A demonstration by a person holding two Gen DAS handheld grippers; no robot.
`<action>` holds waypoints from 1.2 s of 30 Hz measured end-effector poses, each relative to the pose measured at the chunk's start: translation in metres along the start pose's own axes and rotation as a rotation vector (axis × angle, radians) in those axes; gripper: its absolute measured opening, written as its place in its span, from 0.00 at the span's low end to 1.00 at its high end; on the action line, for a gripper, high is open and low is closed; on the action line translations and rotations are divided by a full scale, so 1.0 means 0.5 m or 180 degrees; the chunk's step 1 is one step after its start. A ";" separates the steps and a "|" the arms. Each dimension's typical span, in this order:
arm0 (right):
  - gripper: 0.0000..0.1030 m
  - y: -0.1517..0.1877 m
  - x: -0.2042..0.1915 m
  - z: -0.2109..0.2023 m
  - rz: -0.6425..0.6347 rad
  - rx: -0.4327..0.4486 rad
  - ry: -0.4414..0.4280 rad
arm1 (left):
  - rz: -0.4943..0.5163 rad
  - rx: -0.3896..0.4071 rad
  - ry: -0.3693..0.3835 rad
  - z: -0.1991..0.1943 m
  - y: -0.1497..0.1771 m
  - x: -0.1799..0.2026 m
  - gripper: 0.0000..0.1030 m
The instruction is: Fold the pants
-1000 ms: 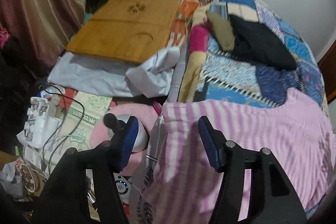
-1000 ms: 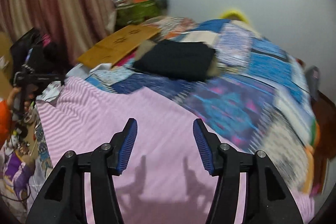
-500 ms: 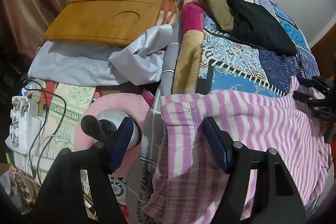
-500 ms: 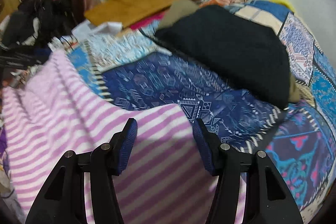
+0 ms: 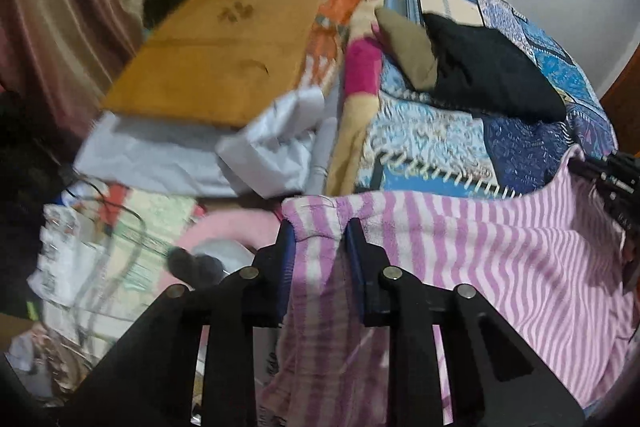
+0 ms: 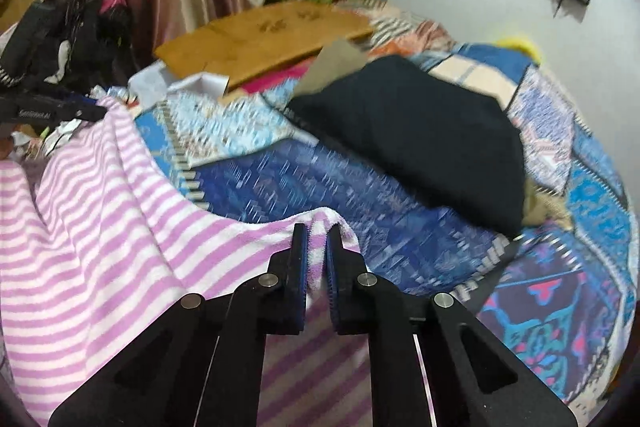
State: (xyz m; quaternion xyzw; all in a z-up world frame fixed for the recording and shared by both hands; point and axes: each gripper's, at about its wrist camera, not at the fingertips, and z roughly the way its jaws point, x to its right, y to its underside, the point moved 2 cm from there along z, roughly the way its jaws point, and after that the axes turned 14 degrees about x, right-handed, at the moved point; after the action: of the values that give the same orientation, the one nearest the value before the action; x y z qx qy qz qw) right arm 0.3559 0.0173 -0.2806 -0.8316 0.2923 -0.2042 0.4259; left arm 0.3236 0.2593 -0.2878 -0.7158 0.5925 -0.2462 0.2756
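Half a second ago both pairs of jaws stood wide apart over the cloth; now each has closed on it. Nearest in the left wrist view, the left gripper (image 5: pixel 320 231) is clamped on a bunched corner of the pink-and-white striped pants (image 5: pixel 500 267), with a fold of fabric pinched between the blue pads and the rest hanging below the fingers. In the right wrist view the right gripper (image 6: pixel 316 239) is nearly shut on the opposite corner of the same edge, only a thin layer of striped cloth showing between its pads. That edge now runs taut between the two grips and looks lifted clear of the patchwork quilt (image 5: pixel 432 143), while the bulk of the pants lies on the near part of the bed, on the side of the quilt closest to the cameras. This reads as the grasp being complete and the first fold ready to begin: the held edge can be carried over the rest of the garment. Beyond the pants, further up the quilt, sits a folded black garment (image 6: pixel 420 135) with a tan piece under it, and off the quilt's far left edge lies a wooden lap tray (image 5: pixel 224 51) on pale grey cloth.
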 end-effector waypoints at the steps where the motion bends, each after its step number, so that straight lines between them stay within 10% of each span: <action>1: 0.07 -0.007 0.009 -0.001 0.0025 0.0020 0.0057 | 0.0043 0.0057 -0.0064 -0.009 -0.007 0.000 0.24; 11: 0.09 -0.003 0.030 0.058 0.0145 -0.0439 0.0241 | 0.0152 -0.0066 -0.0172 0.000 -0.038 0.011 0.36; 15: 0.18 -0.011 0.031 -0.014 0.0289 -0.0367 0.0111 | -0.0110 0.0166 -0.0178 -0.075 -0.038 -0.021 0.65; 26: 0.26 0.029 -0.047 -0.253 0.0307 -0.0016 0.0120 | -0.0186 -0.0027 -0.0016 -0.182 0.114 -0.039 0.69; 32: 0.40 0.080 -0.087 -0.321 0.0563 -0.0006 0.0078 | -0.0397 -0.0196 0.0125 -0.156 0.187 -0.027 0.66; 36: 0.42 0.128 -0.106 -0.335 0.0669 -0.0126 0.0139 | -0.0511 -0.0185 0.0280 -0.139 0.202 -0.017 0.35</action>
State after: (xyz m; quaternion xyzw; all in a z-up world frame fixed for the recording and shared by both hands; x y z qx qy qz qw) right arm 0.1979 -0.0760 -0.2456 -0.7999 0.3911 -0.1706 0.4219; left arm 0.2031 0.2459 -0.3067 -0.7572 0.5516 -0.2814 0.2078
